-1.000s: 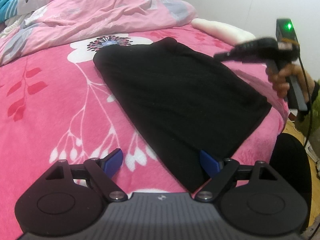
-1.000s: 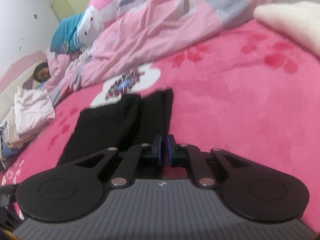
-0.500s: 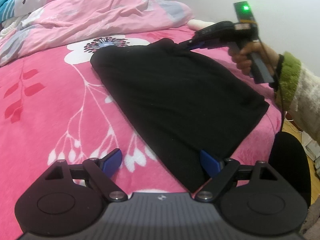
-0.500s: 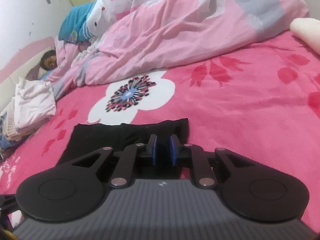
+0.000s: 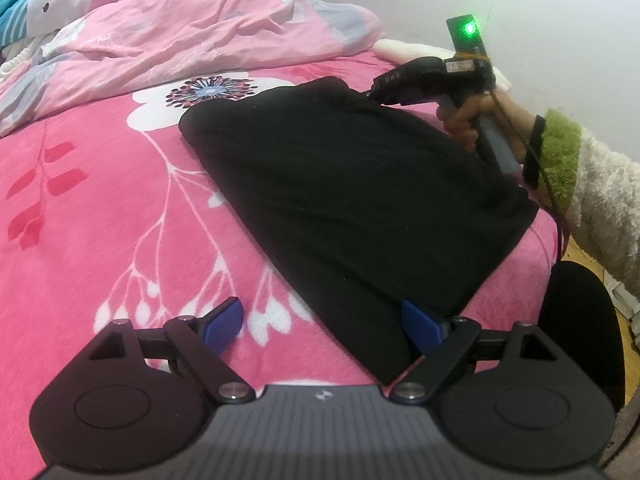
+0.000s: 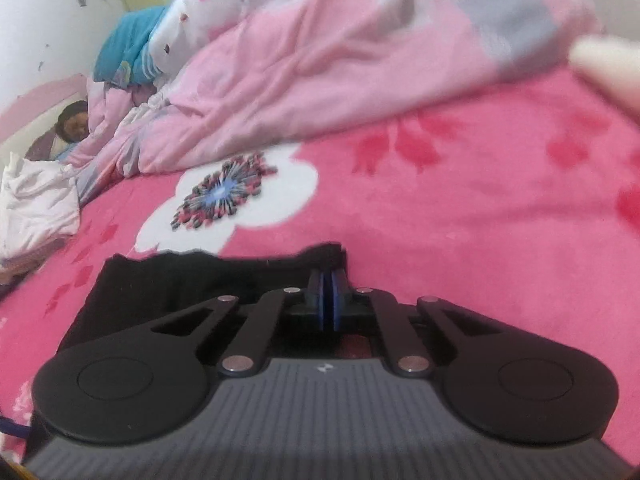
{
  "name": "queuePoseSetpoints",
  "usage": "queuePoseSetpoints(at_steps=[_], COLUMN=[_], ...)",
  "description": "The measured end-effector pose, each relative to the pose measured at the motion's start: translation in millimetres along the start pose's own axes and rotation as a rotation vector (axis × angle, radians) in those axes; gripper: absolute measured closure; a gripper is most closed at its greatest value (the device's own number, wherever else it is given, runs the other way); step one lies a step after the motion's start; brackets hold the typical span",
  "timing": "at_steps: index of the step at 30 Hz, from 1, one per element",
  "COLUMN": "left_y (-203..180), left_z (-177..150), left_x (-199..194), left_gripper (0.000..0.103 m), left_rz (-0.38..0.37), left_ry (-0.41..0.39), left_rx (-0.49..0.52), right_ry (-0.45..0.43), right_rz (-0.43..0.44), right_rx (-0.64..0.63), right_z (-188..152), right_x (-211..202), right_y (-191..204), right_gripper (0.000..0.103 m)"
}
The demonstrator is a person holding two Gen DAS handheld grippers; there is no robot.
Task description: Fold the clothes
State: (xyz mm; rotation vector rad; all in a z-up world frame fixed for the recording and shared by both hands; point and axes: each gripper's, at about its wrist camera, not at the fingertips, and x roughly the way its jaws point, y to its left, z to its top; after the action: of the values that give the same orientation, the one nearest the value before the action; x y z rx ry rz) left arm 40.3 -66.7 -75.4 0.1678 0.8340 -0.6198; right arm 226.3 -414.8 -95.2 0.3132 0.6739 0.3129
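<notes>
A black garment (image 5: 360, 192) lies folded flat on the pink flowered blanket (image 5: 100, 220). My left gripper (image 5: 320, 320) stands open at its near corner, the right finger over the cloth, the left finger over the blanket, nothing pinched. My right gripper (image 5: 374, 94), held by a hand in a fuzzy white and green sleeve, is at the garment's far right corner. In the right wrist view its jaws are closing, the blue pads (image 6: 338, 284) almost together on the raised edge of the garment (image 6: 180, 280), and that gripper (image 6: 329, 280) pinches the corner.
A crumpled pink quilt (image 5: 180, 40) fills the far side of the bed. A white pillow (image 5: 404, 48) lies by the wall. A stack of pale folded clothes (image 6: 36, 208) sits far left, with a person (image 6: 74, 120) lying beyond it. A black round seat (image 5: 580, 320) stands off the bed's right edge.
The right gripper travelled from beside the garment to its far right corner, came down onto it, parted its pads slightly and closed them again. The left gripper stayed put.
</notes>
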Motion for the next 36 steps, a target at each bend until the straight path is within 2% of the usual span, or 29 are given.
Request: queuePoseSetpoints(at_steps=[3, 5, 6, 8, 10, 12, 13, 14, 16, 19, 22, 24, 26, 28, 31, 33, 35, 36], left_y=[0.5, 0.7, 0.7, 0.6, 0.5, 0.4, 0.7, 1.0, 1.4, 2.0, 2.9, 3.1, 3.0, 3.3, 4.0, 4.4, 5.1, 5.4], left_z=[-0.9, -1.4, -1.4, -1.5, -1.6, -1.6, -1.7, -1.8, -1.8, -1.6, -1.2, -0.8, -0.9, -0.9, -0.8, -0.6, 0.3, 0.8], left_x=[-0.1, -0.1, 0.0, 0.2, 0.3, 0.3, 0.2, 0.1, 0.4, 1.1, 1.8, 2.1, 2.2, 2.3, 2.5, 2.5, 2.0, 1.8], left_gripper=[0.016, 0.016, 0.016, 0.015, 0.015, 0.015, 0.015, 0.015, 0.015, 0.015, 0.015, 0.015, 0.015, 0.015, 0.015, 0.014, 0.014, 0.014], left_rz=[-0.001, -0.001, -0.001, -0.002, -0.002, -0.002, -0.003, -0.004, -0.006, -0.009, -0.01, -0.01, -0.009, -0.011, -0.014, -0.016, -0.019, -0.021], left_ry=[-0.003, -0.006, -0.006, -0.007, -0.008, -0.008, -0.008, -0.008, -0.009, -0.01, -0.01, -0.01, -0.011, -0.011, -0.013, -0.014, -0.012, -0.011], left_rx=[0.0, 0.0, 0.0, 0.001, 0.001, 0.002, 0.002, 0.003, 0.004, 0.005, 0.006, 0.008, 0.008, 0.008, 0.007, 0.005, -0.001, -0.003], right_ry=[-0.084, -0.11, -0.103, -0.048, 0.013, 0.041, 0.05, 0.06, 0.034, 0.025, 0.03, 0.011, -0.034, -0.074, -0.036, -0.01, 0.016, 0.026], right_rz=[-0.001, 0.042, 0.077, 0.134, 0.159, 0.192, 0.209, 0.227, 0.252, 0.235, 0.25, 0.254, 0.221, 0.185, 0.25, 0.285, 0.308, 0.306], right_rx=[0.04, 0.053, 0.057, 0.06, 0.058, 0.064, 0.067, 0.069, 0.087, 0.141, 0.249, 0.315, 0.349, 0.378, 0.38, 0.386, 0.393, 0.386], right_z=[6.0, 8.9, 9.9, 9.6, 8.2, 7.8, 7.8, 7.8, 7.7, 6.0, -0.5, -3.5, -4.0, -4.7, -11.7, -19.5, -29.9, -36.5], right_x=[-20.7, -32.0, -34.4, -30.1, -19.9, -10.3, -5.9, -1.6, -2.5, 2.9, 9.4, 9.2, -7.5, -26.0, -62.0, -87.8, -113.6, -126.9], right_y=[-2.0, -1.8, -0.8, 3.5, 8.6, 10.3, 10.8, 11.2, 9.7, -2.8, -21.3, -32.0, -39.8, -47.7, -41.0, -32.2, -21.2, -14.4], right_gripper=[0.091, 0.088, 0.087, 0.075, 0.073, 0.073, 0.079, 0.1, 0.099, 0.099, 0.1, 0.096, 0.091, 0.091, 0.09, 0.085, 0.075, 0.074])
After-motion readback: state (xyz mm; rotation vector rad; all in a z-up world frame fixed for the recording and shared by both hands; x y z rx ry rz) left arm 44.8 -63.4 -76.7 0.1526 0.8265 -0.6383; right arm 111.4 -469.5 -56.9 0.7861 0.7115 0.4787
